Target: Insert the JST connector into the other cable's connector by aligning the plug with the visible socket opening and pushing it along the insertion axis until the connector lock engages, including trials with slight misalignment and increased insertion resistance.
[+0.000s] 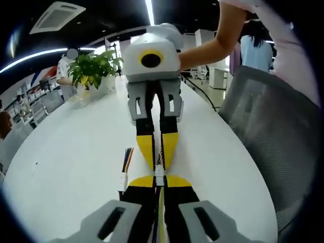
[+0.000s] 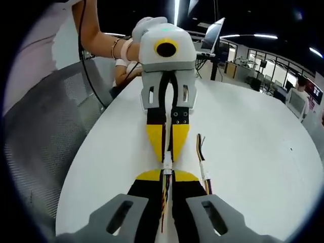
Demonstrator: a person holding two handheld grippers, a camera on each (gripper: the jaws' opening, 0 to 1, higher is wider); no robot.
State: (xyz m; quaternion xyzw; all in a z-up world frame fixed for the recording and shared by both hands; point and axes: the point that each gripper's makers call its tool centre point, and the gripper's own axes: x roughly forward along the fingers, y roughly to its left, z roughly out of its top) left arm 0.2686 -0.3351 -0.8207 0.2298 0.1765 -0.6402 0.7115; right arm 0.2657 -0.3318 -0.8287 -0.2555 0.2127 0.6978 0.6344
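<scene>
- Currently, the left gripper (image 1: 160,191) and the right gripper (image 2: 167,185) meet tip to tip over the white table (image 1: 76,147). Each has its jaws pressed together on a small white connector.
- In the left gripper view, the left gripper pinches the white JST connector (image 1: 159,173) at 6 o'clock of the frame, and the right gripper (image 1: 158,157) closes in from 12 o'clock. The two housings touch or nearly touch; whether the lock has engaged cannot be told.
- In the right gripper view, the right gripper's own connector (image 2: 167,163) sits at the jaw tips with its multicoloured wires (image 2: 164,202) trailing back between the jaws. The left gripper (image 2: 167,152) faces it from 12 o'clock.
- Handling judgement: the housings are light, rigid plastic, small and likely slippery. The thin wires are limp and will not transmit push force.
- Grip on the housing body, not on the wires. Leave the mating face and latch free. Push straight along the axis; side load may bend the pins.
- View differences: the left gripper view shows a spare cable with a white plug (image 1: 123,180) lying on the table at 9 o'clock of the jaws, and a potted plant (image 1: 94,68) at 11 o'clock.
- The right gripper view shows the same kind of loose cable (image 2: 203,162) at 3 o'clock of the jaws, a mesh chair back (image 2: 45,136) at 9 o'clock, and a laptop (image 2: 213,34) at 1 o'clock.
</scene>
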